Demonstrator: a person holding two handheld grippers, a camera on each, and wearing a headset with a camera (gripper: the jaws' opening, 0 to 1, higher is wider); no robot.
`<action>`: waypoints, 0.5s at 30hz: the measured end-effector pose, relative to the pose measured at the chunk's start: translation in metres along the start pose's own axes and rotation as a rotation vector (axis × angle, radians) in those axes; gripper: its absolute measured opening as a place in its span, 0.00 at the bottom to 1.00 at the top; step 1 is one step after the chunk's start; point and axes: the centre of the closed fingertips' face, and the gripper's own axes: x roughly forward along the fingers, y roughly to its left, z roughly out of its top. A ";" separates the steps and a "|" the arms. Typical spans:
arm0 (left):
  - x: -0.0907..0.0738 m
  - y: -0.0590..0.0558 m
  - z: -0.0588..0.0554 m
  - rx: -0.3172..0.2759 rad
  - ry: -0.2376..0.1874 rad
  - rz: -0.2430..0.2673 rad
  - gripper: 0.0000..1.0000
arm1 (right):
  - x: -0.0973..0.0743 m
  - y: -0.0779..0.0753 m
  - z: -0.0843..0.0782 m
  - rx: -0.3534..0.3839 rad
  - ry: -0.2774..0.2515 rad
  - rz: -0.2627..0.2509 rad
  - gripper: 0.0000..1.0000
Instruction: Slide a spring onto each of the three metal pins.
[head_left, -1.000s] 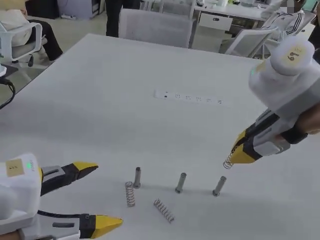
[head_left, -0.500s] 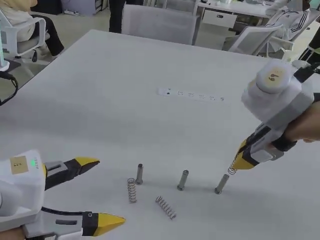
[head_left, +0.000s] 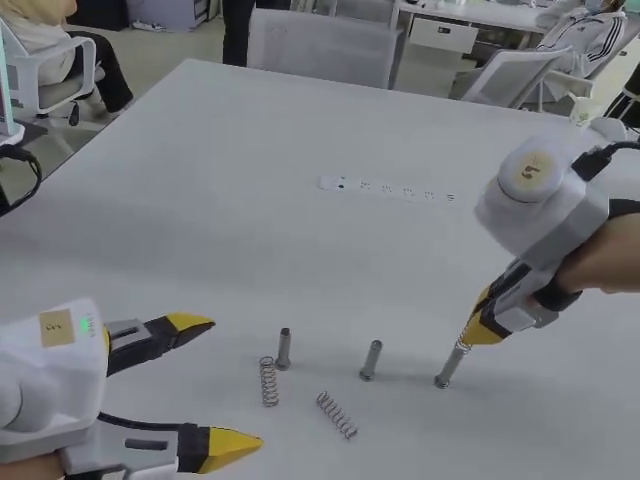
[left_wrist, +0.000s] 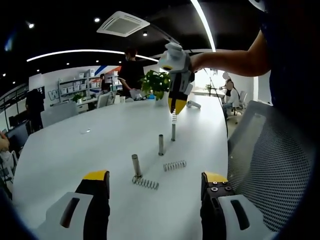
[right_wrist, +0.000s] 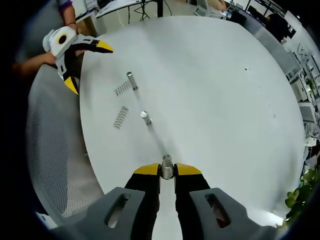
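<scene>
Spring held at the tip of the right pin

The left gripper (head_left: 232, 382) hangs low over the table (head_left: 250, 200), jaws spread wide and holding nothing. One loose spring (head_left: 268, 381) lies just beside the left pin (head_left: 284, 348), and a second spring (head_left: 336, 415) lies in front of the middle pin (head_left: 371, 359). The right gripper (head_left: 478, 335) pinches the third spring (right_wrist: 167, 169), its lower end at the top of the right pin (head_left: 445, 372).

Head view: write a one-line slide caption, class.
Right gripper holds a spring atop the rightmost pin; two springs lie loose by the other pins; left gripper open.
</scene>
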 end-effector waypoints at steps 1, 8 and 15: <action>0.000 0.000 0.000 0.000 0.001 0.000 0.71 | 0.001 0.000 0.000 0.001 0.001 0.002 0.08; -0.002 0.002 -0.002 -0.009 0.006 0.003 0.70 | 0.007 -0.001 -0.002 0.005 0.010 0.008 0.08; -0.003 0.002 -0.003 -0.012 0.009 0.007 0.69 | 0.014 -0.002 -0.003 0.009 0.016 0.012 0.08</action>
